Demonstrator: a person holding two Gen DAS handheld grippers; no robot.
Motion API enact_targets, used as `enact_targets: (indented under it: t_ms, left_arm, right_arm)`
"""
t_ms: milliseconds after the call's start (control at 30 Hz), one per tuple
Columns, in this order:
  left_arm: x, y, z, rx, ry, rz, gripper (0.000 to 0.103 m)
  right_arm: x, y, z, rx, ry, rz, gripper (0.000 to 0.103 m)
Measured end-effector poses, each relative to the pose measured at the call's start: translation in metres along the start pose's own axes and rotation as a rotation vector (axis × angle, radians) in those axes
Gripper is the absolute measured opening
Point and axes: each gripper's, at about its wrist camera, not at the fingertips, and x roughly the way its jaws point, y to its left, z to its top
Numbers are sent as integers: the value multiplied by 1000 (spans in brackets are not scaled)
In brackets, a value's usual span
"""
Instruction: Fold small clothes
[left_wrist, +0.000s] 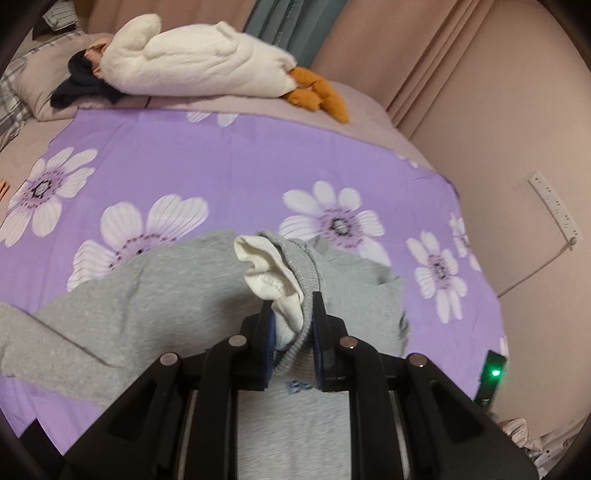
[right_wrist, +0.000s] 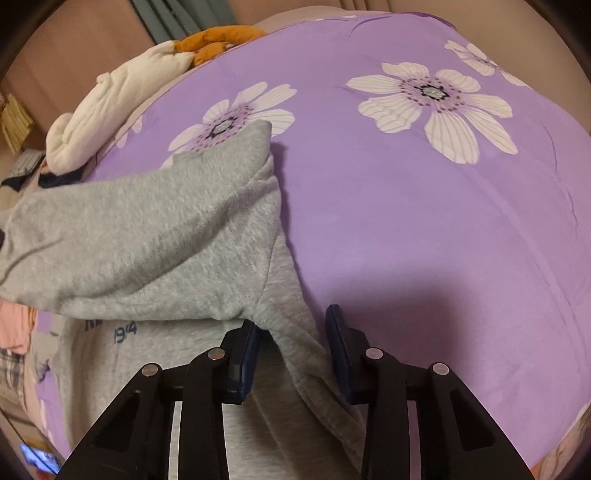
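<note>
Garment: a grey sweatshirt (left_wrist: 122, 314) lay on a purple flowered sheet (left_wrist: 229, 162) spread over a bed.
Long axis: the body ran from the grippers away across the sheet; in the right wrist view a folded-over part ended in a corner pointing toward the far flowers.
Left gripper (left_wrist: 291, 325): narrow, its blue pads clamped on the ribbed grey edge and its white lining (left_wrist: 266, 269), lifted clear of the sheet.
Right gripper (right_wrist: 293, 347): half closed, a ridge of grey cloth (right_wrist: 299, 354) between the fingers; the right pad stood clear of it, contact at the left pad could not be told.
Left wrist view only: the white lining, a white plush toy (left_wrist: 195, 62) with orange feet shown whole at the bed's far edge, a pillow (left_wrist: 37, 74), a power strip (left_wrist: 554, 206) on the wall.
Right wrist view only: dark blue print (right_wrist: 123, 334) on the sweatshirt's front, partly covered by the fold.
</note>
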Motion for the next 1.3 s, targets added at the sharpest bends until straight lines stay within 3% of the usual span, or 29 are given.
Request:
enact_targets:
  t_ms: [233,600,1033,1300]
  left_arm:
    - [19,38,-16,-42,67,72,16]
    - [30,66,-32,-71,101,131,17]
    - [61,91,-53,-79,181,163,19]
    - [71,113,-61,-186,201,124,25]
  right_arm:
    - [1,12,-2,-28,7,-31,37]
    - [7,29,-6,-67,20,-61,37]
    - [12,37,-7,-101,21,-112,37]
    - [14,36,-7,-111,25,-111,37]
